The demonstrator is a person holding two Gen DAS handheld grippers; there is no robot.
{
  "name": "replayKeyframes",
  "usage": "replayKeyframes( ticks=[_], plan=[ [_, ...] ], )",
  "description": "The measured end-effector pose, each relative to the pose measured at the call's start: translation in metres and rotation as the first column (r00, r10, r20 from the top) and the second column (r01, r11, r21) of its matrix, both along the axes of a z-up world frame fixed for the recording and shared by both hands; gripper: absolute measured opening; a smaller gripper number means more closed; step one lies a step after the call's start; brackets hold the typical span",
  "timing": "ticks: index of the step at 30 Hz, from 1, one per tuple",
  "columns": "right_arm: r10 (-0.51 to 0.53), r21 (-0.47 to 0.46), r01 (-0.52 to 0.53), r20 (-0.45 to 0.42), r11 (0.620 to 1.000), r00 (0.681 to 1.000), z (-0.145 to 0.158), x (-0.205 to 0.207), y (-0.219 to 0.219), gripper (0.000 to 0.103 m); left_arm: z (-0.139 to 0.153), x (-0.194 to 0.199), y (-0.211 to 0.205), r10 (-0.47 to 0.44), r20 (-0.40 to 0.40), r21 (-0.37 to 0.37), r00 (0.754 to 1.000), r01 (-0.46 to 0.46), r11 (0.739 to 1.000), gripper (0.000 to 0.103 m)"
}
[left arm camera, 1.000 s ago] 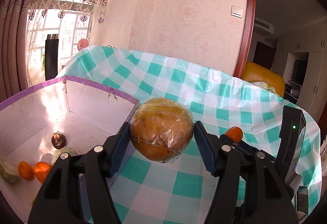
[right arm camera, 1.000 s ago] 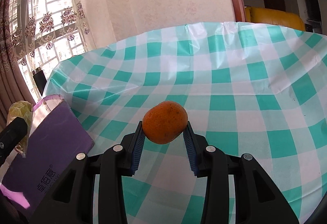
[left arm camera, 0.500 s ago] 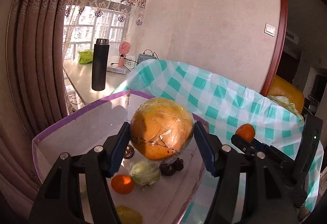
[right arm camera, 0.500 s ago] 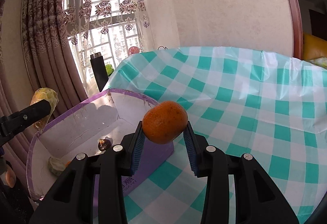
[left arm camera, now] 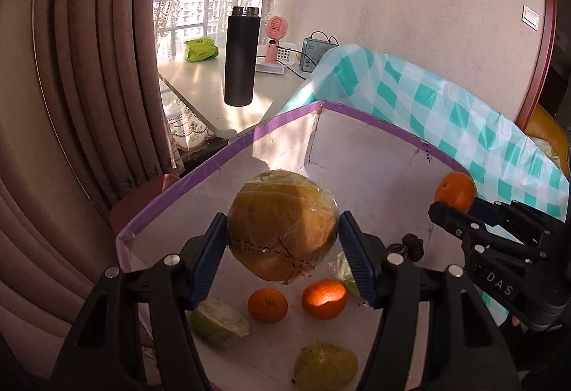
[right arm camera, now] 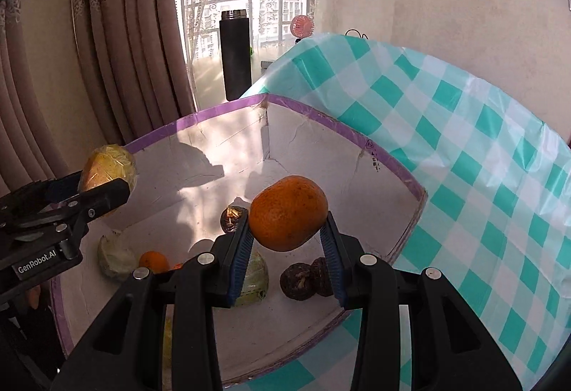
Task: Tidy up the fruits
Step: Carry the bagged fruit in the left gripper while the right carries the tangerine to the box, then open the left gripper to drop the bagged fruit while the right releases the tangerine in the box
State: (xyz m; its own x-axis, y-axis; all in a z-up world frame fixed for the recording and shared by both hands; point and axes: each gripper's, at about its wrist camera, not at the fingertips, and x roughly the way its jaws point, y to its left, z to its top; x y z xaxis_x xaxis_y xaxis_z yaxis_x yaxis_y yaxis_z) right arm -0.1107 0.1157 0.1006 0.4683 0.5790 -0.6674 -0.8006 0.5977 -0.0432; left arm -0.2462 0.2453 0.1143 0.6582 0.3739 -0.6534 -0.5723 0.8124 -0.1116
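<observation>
Two fruits held above the purple-rimmed white cardboard box [right arm camera: 374,148]

The left gripper [left arm camera: 283,257] clamps a large plastic-wrapped yellow-orange pomelo [left arm camera: 282,228]; the right gripper [right arm camera: 287,250] clamps a round orange mandarin [right arm camera: 287,212] near the box's right wall.

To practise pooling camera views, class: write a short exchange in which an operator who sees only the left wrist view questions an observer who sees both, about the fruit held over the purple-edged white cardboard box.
Operator: My left gripper holds the large plastic-wrapped yellow-brown round fruit over the purple-edged white cardboard box. I see one dark lump beside it. Are there more?
Observer: Yes. The right wrist view shows three dark brown wrinkled fruits on the box floor: two touching and one apart.
Operator: Is the small round orange gripped on both sides?
Observer: Yes. The right gripper has a blue pad pressed against each side of it.
</observation>
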Motion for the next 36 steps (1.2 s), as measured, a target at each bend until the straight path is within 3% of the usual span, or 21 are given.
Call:
replayKeyframes(
  ticks=[6, 13, 23, 26, 28, 30, 31, 33, 36],
  plan=[
    [0.002, -0.157, -0.014, -0.079, 0.987, 0.997, -0.018, 0.018, 0.034, 0.038, -0.019, 0.005, 0.013, -0.040, -0.078, -0.069, 0.996, 0.034, 0.997, 0.064],
    [-0.018, -0.287, -0.011, -0.097, 0.958, 0.995, -0.041, 0.023, 0.051, 0.038, -0.023, 0.006, 0.018, -0.042, -0.134, -0.059, 0.990, 0.035, 0.998, 0.064],
    [-0.012, -0.317, -0.016, -0.088, 0.948, 0.996, -0.045, 0.022, 0.057, 0.040, -0.026, 0.012, 0.015, -0.048, -0.157, -0.069, 0.986, 0.038, 0.997, 0.065],
    [-0.005, -0.299, -0.029, -0.111, 0.954, 0.994, -0.044, 0.023, 0.056, 0.049, -0.023, 0.008, 0.016, -0.041, -0.130, -0.074, 0.991, 0.032, 0.997, 0.073],
    [0.010, -0.288, -0.044, -0.121, 0.957, 0.993, -0.042, 0.020, 0.056, 0.056, -0.016, 0.005, 0.016, -0.037, -0.090, -0.067, 0.995, 0.031, 0.997, 0.091],
    [0.016, -0.285, -0.048, -0.113, 0.957, 0.993, -0.040, 0.016, 0.056, 0.066, -0.009, 0.000, 0.015, -0.063, -0.034, -0.071, 0.997, 0.060, 0.996, 0.101],
    [0.020, -0.283, -0.051, -0.111, 0.958, 0.994, -0.039, 0.015, 0.056, 0.069, -0.007, -0.001, 0.014, -0.090, -0.018, -0.085, 0.996, 0.088, 0.992, 0.101],
    [0.024, -0.283, -0.050, -0.095, 0.958, 0.995, -0.036, 0.011, 0.055, 0.085, -0.006, 0.001, 0.013, -0.122, -0.031, -0.117, 0.992, 0.118, 0.986, 0.101],
    [0.008, -0.297, -0.031, -0.078, 0.954, 0.997, -0.032, 0.005, 0.052, 0.086, -0.002, 0.000, 0.006, -0.100, -0.030, -0.043, 0.995, 0.098, 0.994, 0.101]
  ],
)
